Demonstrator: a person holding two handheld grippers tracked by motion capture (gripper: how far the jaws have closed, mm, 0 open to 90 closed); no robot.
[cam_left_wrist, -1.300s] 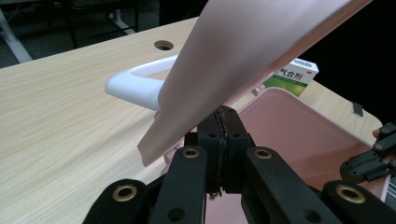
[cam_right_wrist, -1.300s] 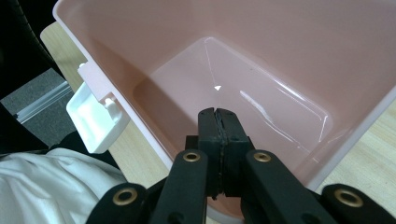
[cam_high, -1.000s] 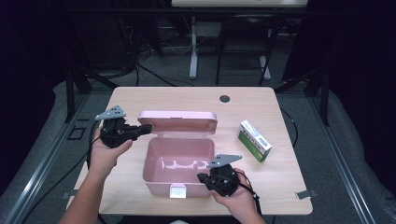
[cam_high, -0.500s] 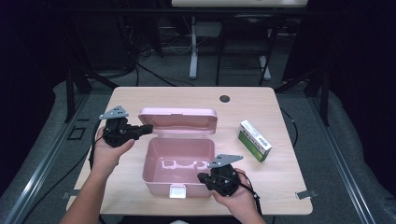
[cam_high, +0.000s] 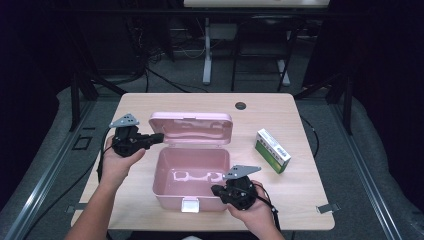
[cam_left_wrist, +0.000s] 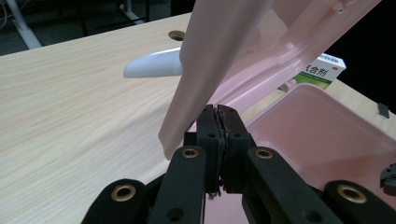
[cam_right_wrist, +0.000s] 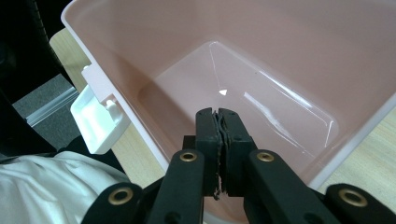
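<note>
Wooden table (cam_high: 150, 107) carries an open pink box (cam_high: 192, 172); left tongs (cam_high: 159, 137) and right tongs (cam_high: 216, 190), jaws together, flank it.

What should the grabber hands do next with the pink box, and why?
Probably the right gripper should open and move toward the green-and-white carton: the pink box stands open and empty, and both grippers are shut, holding nothing.

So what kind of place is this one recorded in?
Probably a lab or recording studio: a lone wooden table on grey carpet, dark surroundings, cables on the floor, and metal rails beside it.
</note>
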